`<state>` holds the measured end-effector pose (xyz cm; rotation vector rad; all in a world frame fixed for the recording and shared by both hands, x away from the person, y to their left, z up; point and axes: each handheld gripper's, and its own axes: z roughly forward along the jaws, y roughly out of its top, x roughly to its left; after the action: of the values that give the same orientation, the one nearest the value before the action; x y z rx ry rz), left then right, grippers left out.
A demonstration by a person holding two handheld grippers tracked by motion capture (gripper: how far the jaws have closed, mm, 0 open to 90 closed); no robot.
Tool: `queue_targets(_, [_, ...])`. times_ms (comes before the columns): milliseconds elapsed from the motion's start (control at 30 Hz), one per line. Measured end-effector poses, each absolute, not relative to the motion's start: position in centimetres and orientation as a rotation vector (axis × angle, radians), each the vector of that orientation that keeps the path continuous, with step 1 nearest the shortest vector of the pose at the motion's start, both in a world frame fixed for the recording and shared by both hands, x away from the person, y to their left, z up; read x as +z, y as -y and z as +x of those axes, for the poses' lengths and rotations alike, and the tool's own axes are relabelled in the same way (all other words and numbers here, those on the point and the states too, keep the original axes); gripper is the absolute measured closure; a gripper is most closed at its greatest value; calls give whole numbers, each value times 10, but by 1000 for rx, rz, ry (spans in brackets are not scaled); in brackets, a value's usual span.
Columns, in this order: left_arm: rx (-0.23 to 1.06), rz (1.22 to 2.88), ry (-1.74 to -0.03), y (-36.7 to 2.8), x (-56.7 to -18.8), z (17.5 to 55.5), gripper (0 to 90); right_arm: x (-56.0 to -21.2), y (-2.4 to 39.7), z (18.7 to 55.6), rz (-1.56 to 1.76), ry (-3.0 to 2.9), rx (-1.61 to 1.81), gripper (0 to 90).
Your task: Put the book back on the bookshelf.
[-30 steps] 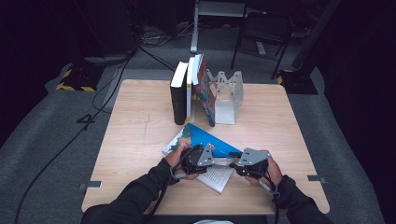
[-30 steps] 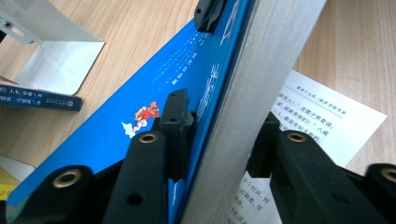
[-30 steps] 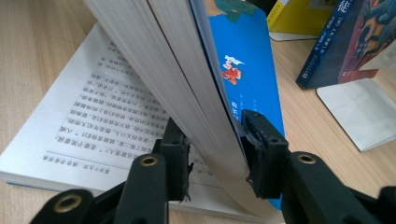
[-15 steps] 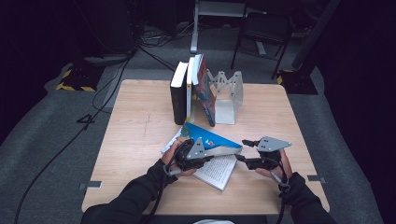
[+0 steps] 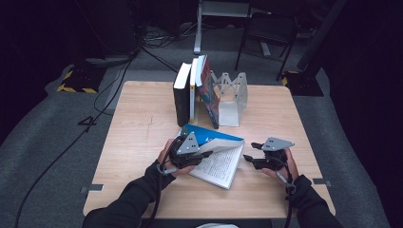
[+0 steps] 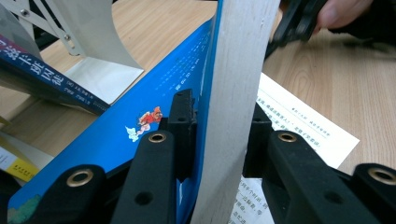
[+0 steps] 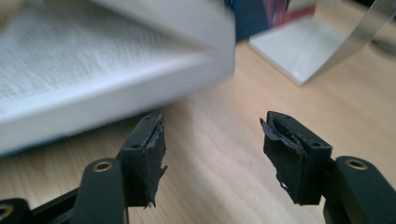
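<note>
Dark room, grey carpet, cables on the floor behind a wooden desk (image 5: pixel 142 123).

Blue-covered book (image 5: pixel 216 152): open at the near middle of the desk, printed pages facing up, cover side and a thick block of pages lifted.

Left gripper (image 5: pixel 187 152): at the book's left end, jaws clamped on the raised cover and page block (image 6: pixel 233 93).

Right gripper (image 5: pixel 259 159): just right of the book, apart from it, jaws spread wide over bare wood with nothing between them.

Upright books (image 5: pixel 192 92): row of three, behind the open book.

White metal bookend (image 5: pixel 230 102): right of that row, the rightmost book leaning beside it.
</note>
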<state>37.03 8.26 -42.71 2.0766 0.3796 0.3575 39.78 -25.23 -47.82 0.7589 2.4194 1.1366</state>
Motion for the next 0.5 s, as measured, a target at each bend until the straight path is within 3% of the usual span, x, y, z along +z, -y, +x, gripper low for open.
queue_targets(200, [358, 2088, -375, -82, -427, 370, 725, -486, 237, 399, 714, -2479, 1179, 369])
queue_targets(367, [342, 2055, -390, -84, -422, 368, 726, -471, 232, 387, 637, -2403, 1224, 462])
queue_targets(500, [326, 2019, -396, -84, -414, 364, 732, -454, 234, 383, 633, -2348, 1301, 441])
